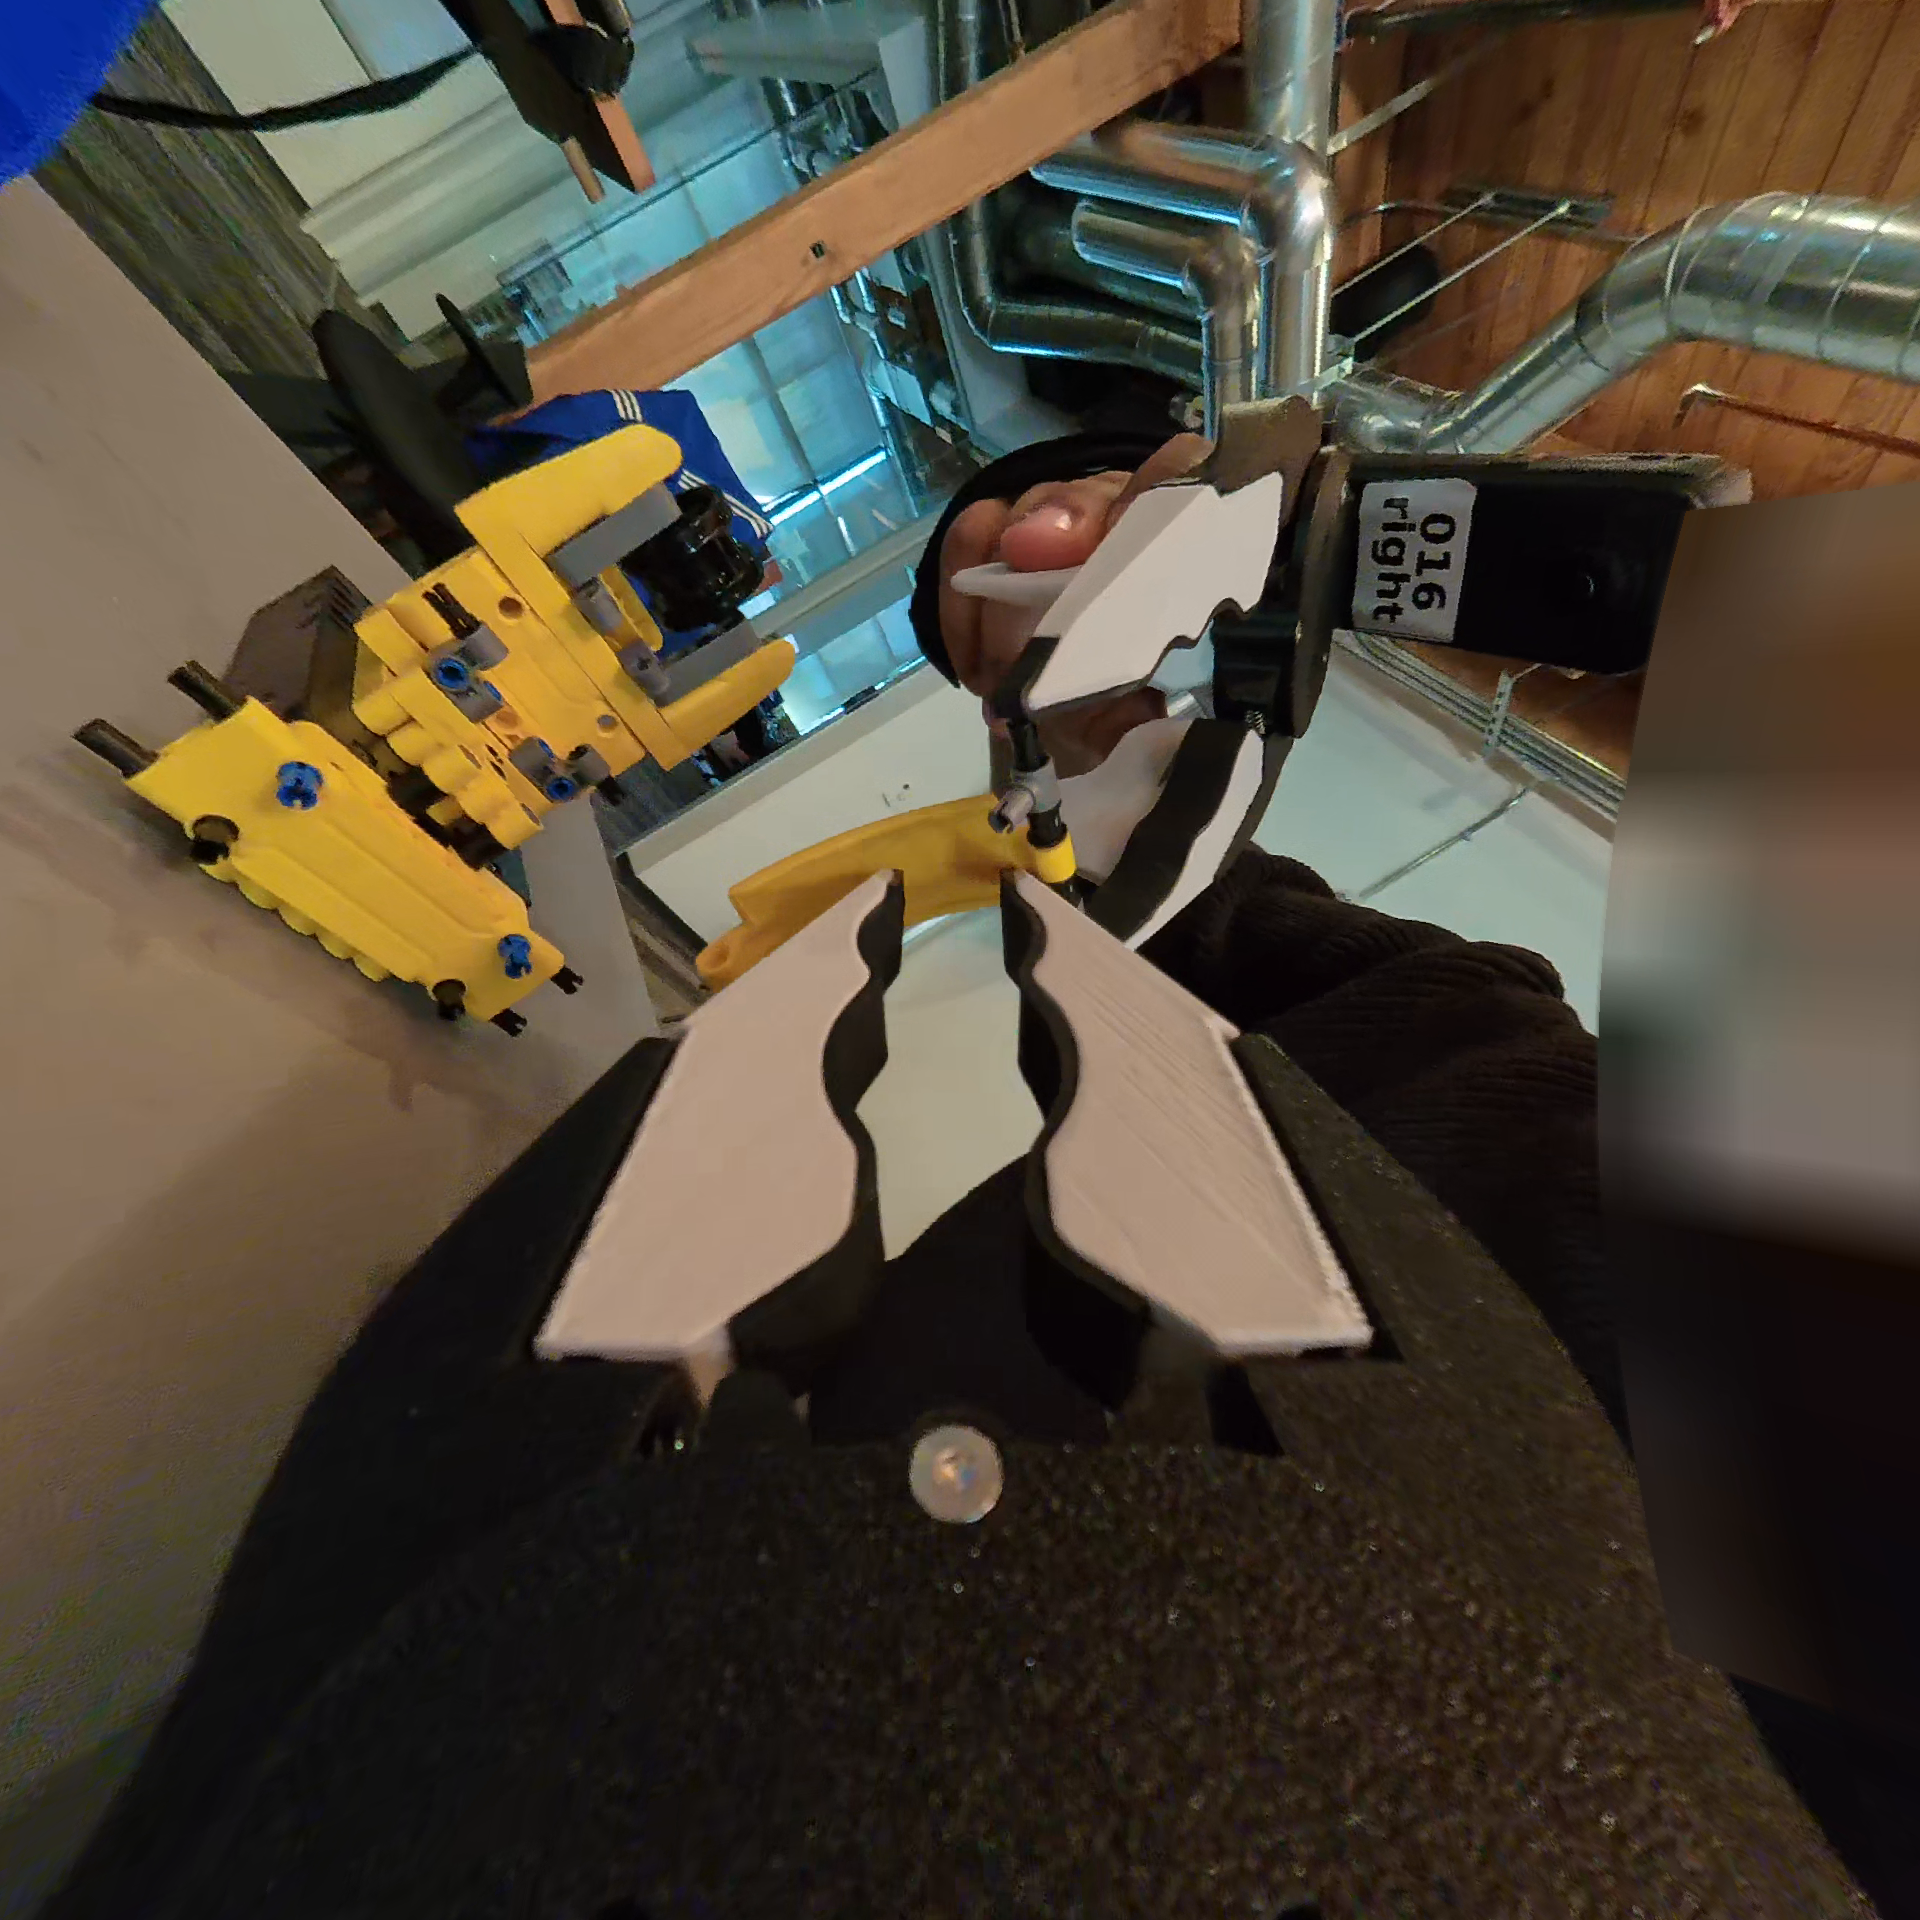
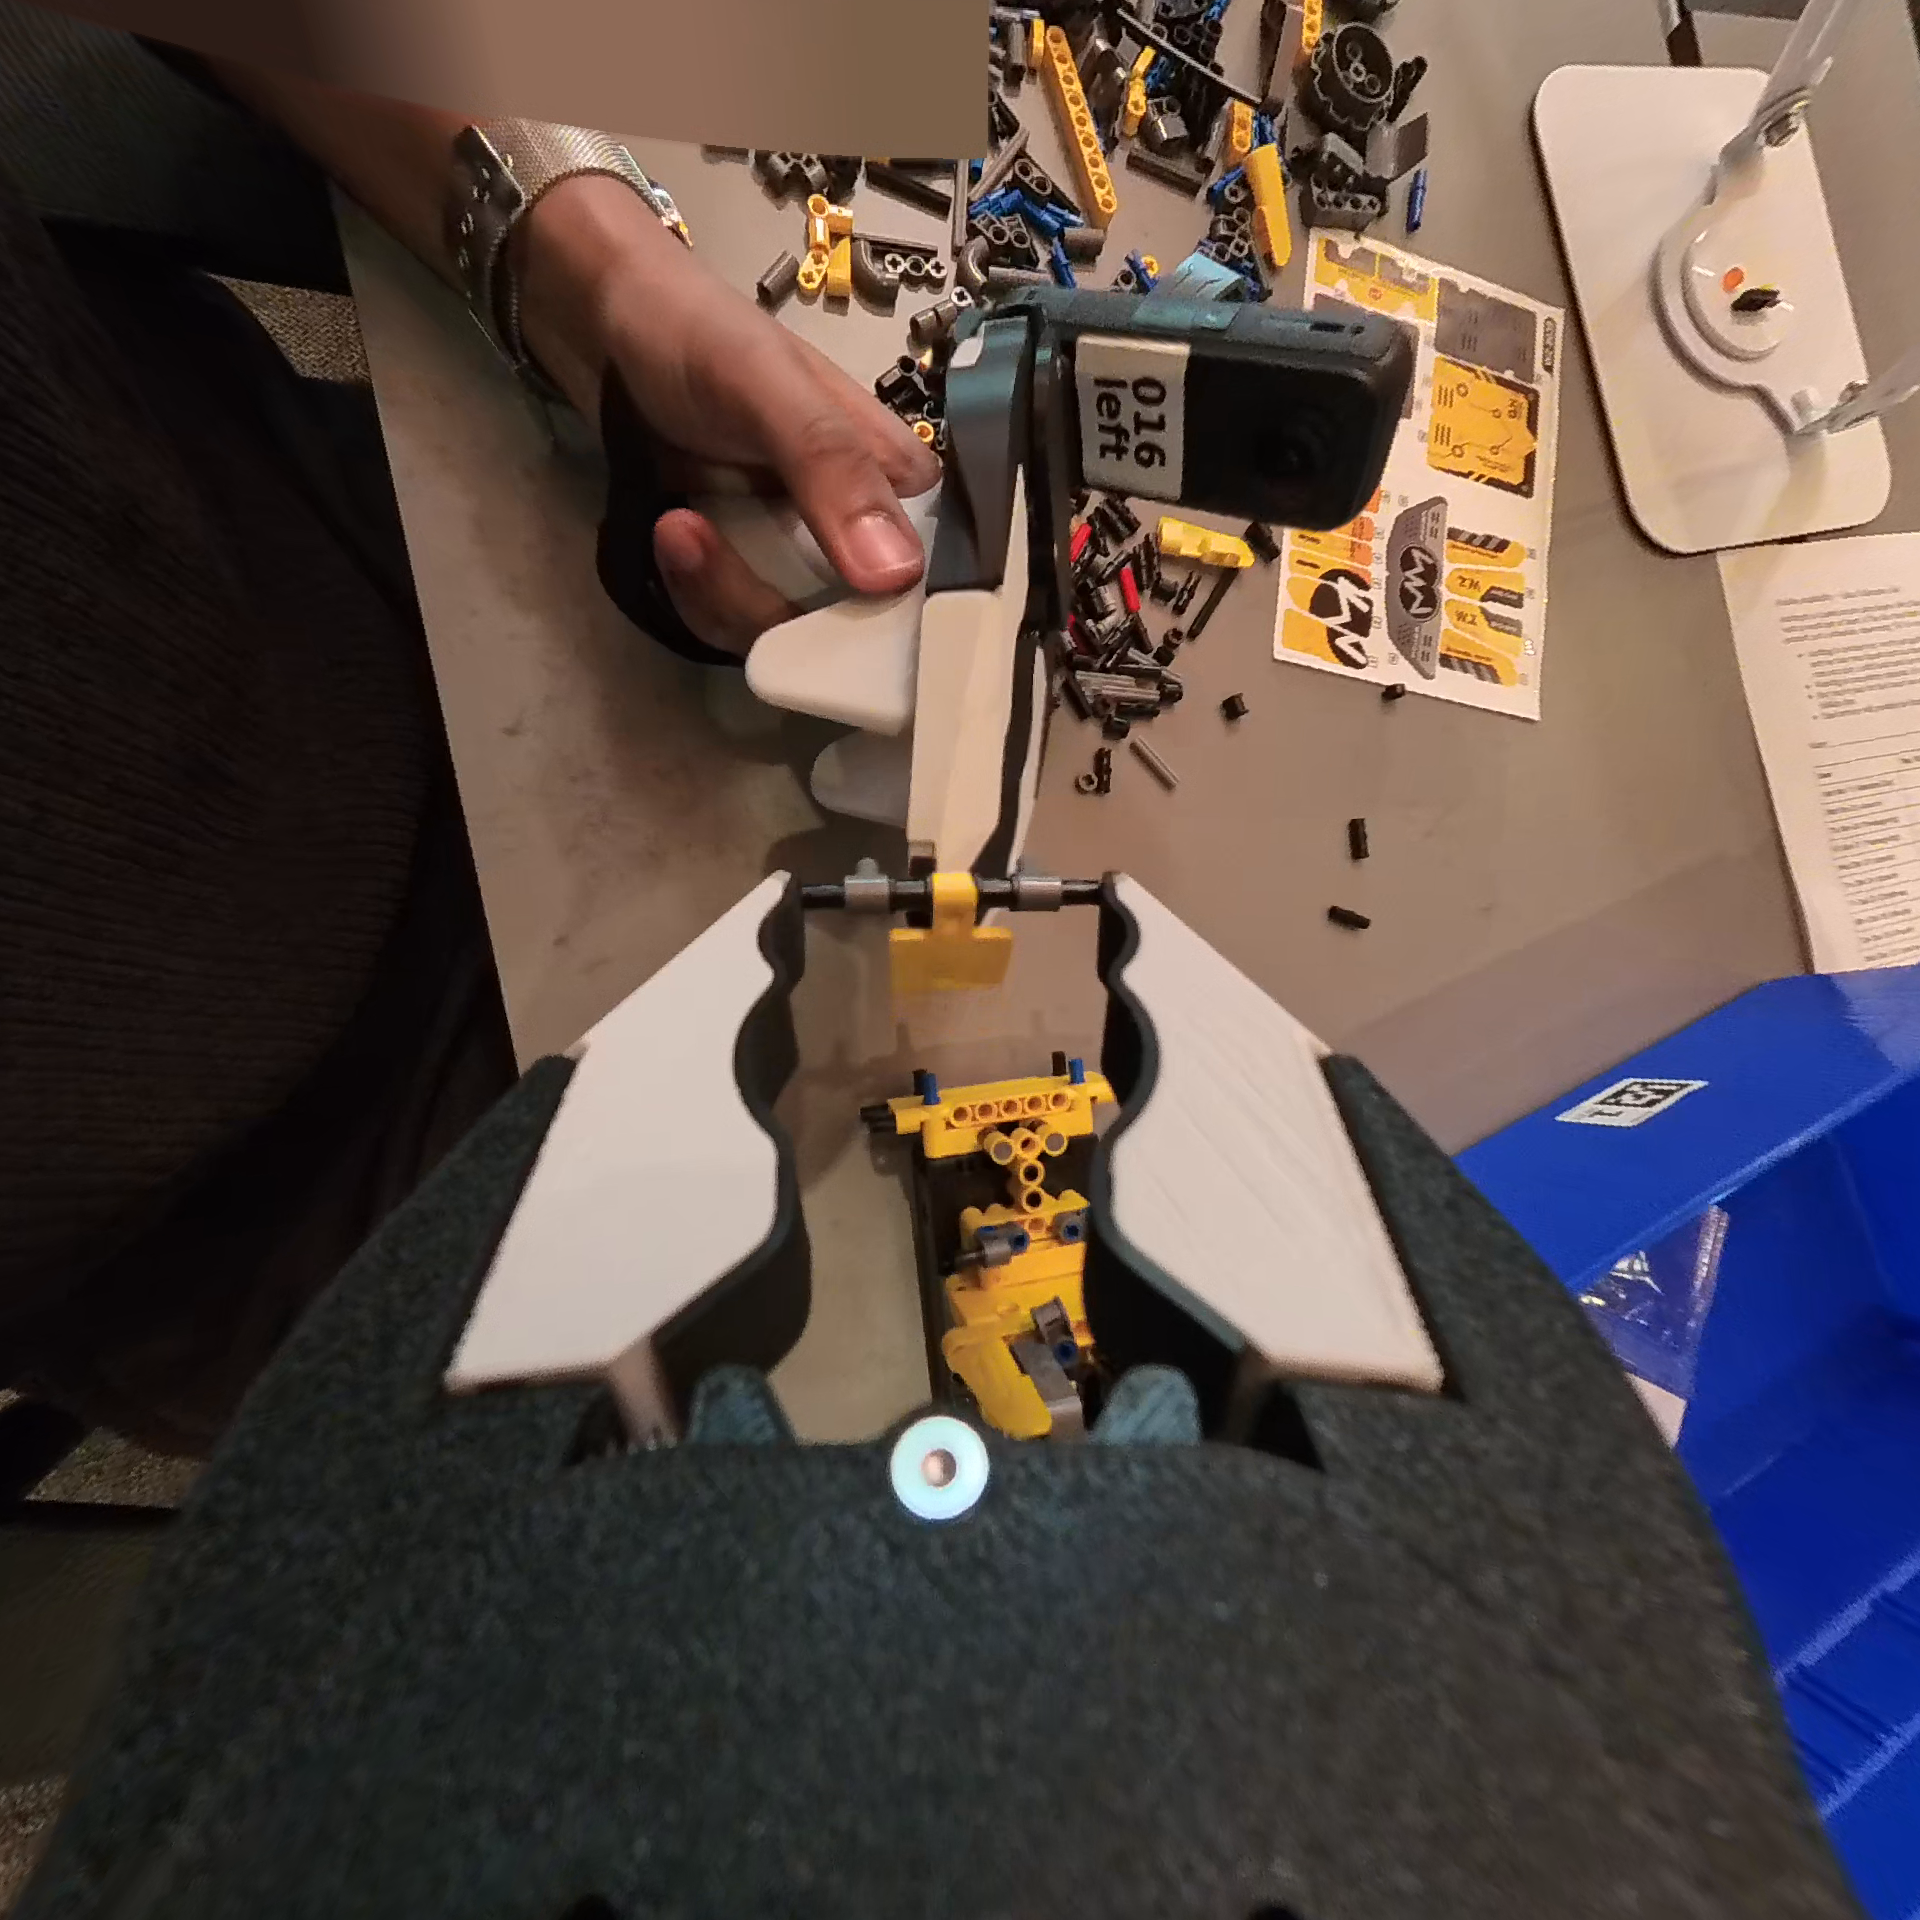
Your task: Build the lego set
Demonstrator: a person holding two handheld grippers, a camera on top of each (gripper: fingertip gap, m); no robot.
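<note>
I hold my left gripper (image 1: 948, 883) pinched on a curved yellow piece (image 1: 831, 873), its white fingertips closed across the arch, the piece lifted clear of the grey table (image 1: 208, 1091). A thin black axle (image 2: 951, 891) with grey bushes runs through the end of that piece, and my right gripper (image 2: 948, 894) brackets it end to end: one fingertip touches each tip of the axle, so I judge it clamped lengthwise, jaws spread wide. Below, resting on the table, sits the yellow model (image 2: 1013, 1226), part built. Loose parts (image 2: 1122, 613), a sticker sheet (image 2: 1413, 468) and a blue bin (image 2: 1714, 1195) lie beyond. My worry is the axle: held only by its ends, it could pop sideways out of the tips if either hand twists, and the bushes could slide along it. The left pinch on a curved surface may also slip and let the piece rotate.
</note>
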